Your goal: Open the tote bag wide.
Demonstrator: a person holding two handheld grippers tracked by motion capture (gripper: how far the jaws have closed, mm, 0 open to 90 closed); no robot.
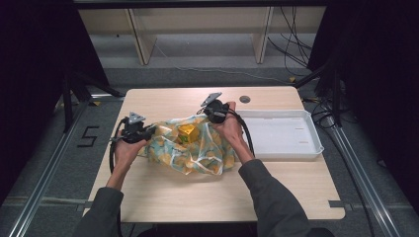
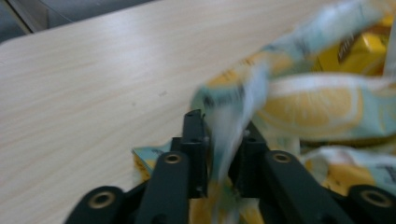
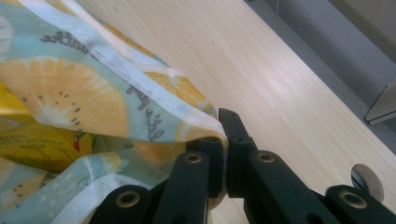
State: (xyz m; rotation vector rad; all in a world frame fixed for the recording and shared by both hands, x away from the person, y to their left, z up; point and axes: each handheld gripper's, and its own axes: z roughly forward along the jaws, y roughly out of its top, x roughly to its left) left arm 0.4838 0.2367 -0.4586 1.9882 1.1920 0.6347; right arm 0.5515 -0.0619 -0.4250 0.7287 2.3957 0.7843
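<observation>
With my right gripper [image 3: 223, 140] clamped on the cloth [image 1: 197, 148] mid-frame and my left gripper's [image 2: 223, 140] jaws slackened around its corner, I feared the box [image 1: 188, 132] might tumble out.

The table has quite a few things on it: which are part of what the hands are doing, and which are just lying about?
In use:
- lemon-print cloth
- yellow box lying in the cloth
- left gripper, cloth edge between its jaws
- right gripper, pinching another edge

Lying about:
- white tray, right of the cloth
- round hole cover in the table
</observation>
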